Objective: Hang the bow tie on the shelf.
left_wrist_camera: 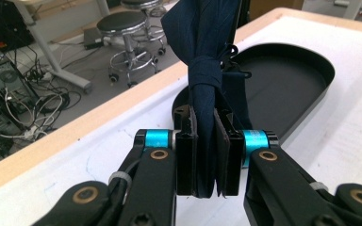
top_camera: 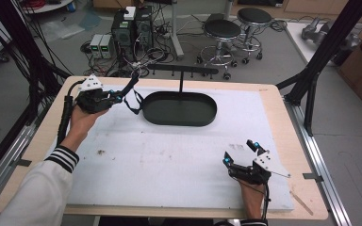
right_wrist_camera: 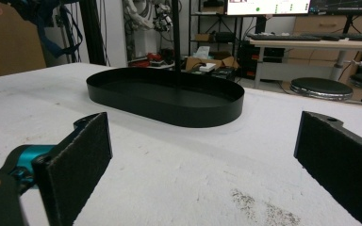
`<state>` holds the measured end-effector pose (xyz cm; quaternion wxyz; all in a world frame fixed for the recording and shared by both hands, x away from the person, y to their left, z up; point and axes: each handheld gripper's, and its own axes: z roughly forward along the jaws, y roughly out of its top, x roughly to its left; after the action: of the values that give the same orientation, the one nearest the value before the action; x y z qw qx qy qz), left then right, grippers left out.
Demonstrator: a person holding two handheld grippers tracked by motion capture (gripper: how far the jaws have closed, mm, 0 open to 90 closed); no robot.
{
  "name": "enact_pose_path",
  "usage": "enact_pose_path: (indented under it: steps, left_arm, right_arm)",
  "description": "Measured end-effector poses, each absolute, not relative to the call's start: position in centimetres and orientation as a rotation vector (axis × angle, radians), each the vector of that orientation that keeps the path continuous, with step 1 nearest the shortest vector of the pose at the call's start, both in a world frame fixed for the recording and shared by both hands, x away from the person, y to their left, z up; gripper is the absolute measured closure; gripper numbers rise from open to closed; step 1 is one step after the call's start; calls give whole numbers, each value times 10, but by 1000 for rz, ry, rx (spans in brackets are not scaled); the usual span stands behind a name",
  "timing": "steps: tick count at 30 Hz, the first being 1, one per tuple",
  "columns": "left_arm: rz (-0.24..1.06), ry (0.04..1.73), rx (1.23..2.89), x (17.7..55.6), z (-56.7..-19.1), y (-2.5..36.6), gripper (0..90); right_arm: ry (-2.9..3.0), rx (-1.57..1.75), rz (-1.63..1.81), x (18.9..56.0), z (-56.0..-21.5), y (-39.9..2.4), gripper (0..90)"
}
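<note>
My left gripper (top_camera: pixel 116 98) is lifted over the table's far left, shut on a dark navy strip of cloth (top_camera: pixel 135 94) that loops and hangs beside the left end of the black oval tray (top_camera: pixel 207 117). In the left gripper view the cloth (left_wrist_camera: pixel 206 94) is pinched flat between the pads, knotted just above them, and the gripper (left_wrist_camera: pixel 206 155) points toward the tray (left_wrist_camera: pixel 287 84). My right gripper (top_camera: pixel 238 151) rests low at the front right, open and with nothing between its pads. In the right gripper view that gripper (right_wrist_camera: pixel 202 160) faces the tray (right_wrist_camera: pixel 169 106).
A black post with a pegged crossbar (top_camera: pixel 184 70) rises behind the tray. White foam matting (top_camera: pixel 169 160) covers the wooden table (top_camera: pixel 287 141). Stools (top_camera: pixel 222 30), computers and cables stand on the floor beyond the far edge. Black frame struts (top_camera: pixel 320 61) stand at the right.
</note>
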<state>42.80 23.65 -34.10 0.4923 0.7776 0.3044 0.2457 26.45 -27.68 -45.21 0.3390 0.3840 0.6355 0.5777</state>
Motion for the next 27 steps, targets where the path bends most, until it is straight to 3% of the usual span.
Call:
enact_pose_path:
  steps: [12,27]
  left_arm:
    - [622,637,1863,427,-307,208,806]
    - [643,587,1869,435,-296,172,805]
  right_arm:
    - [1656,1003,1507,265,-452,-277,36]
    - [1648,1006,1512,265,-452,-278,36]
